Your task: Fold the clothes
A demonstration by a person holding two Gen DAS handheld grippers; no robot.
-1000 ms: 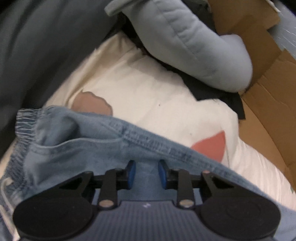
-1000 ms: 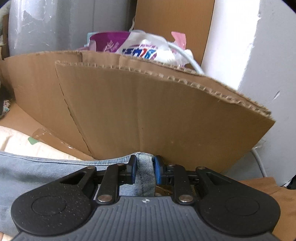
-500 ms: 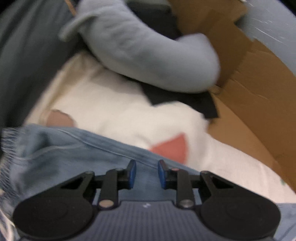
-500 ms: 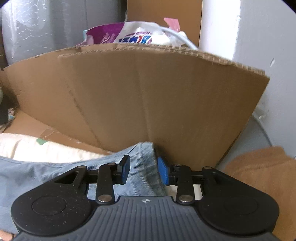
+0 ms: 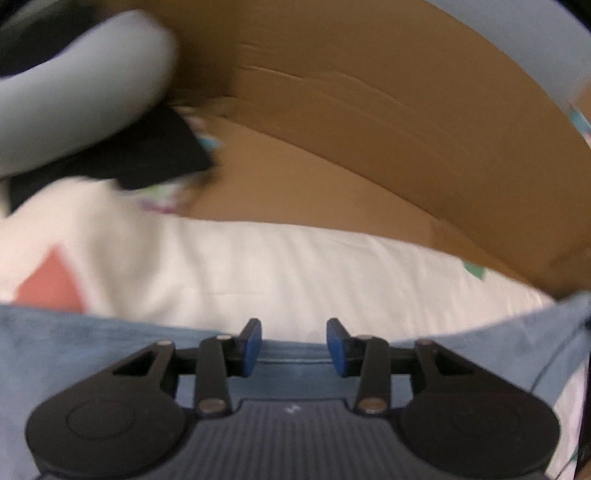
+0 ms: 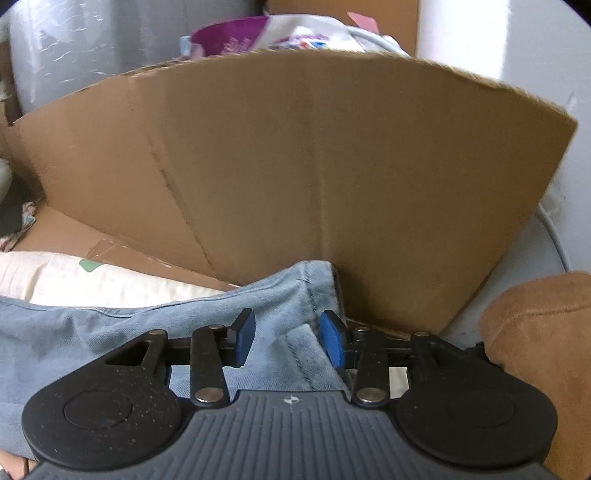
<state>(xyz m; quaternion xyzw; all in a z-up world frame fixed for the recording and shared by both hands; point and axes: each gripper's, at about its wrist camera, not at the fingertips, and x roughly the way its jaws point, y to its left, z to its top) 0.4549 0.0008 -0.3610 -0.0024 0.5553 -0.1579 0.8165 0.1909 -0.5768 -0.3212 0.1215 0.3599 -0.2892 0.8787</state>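
A pair of light-blue denim jeans (image 6: 110, 332) is seen spread across a cream-white cloth (image 5: 295, 266) printed with a coral triangle (image 5: 51, 284), with brown cardboard panels standing just behind it. In the left wrist view, the left hand-held gripper (image 5: 294, 345) is held over the upper edge of the denim (image 5: 92, 332), its blue-padded jaws parted and nothing clamped between them; the fabric is seen lying under and between the pads. The picture is blurred, and whether the pads touch the cloth cannot be told. A pale grey-blue padded sleeve (image 5: 74, 81) is seen at upper left, lying over a black garment (image 5: 147, 155), both beyond the cream cloth and near the cardboard (image 5: 406, 129).

In the right wrist view, the right hand-held gripper (image 6: 287, 341) is likewise spread apart, with a seamed end of the jeans bunched up between its blue pads (image 6: 245, 341) and resting against the foot of a tall cardboard flap (image 6: 295, 166). The denim is gripped by neither pad. A brown plush fabric (image 6: 535, 350) is seen at the right edge, just beside the gripper body. Behind the flap, a purple-and-white plastic bag (image 6: 258, 35) and a white wall (image 6: 498, 37) are visible, with a roll of bubble wrap (image 6: 92, 48) at upper left.
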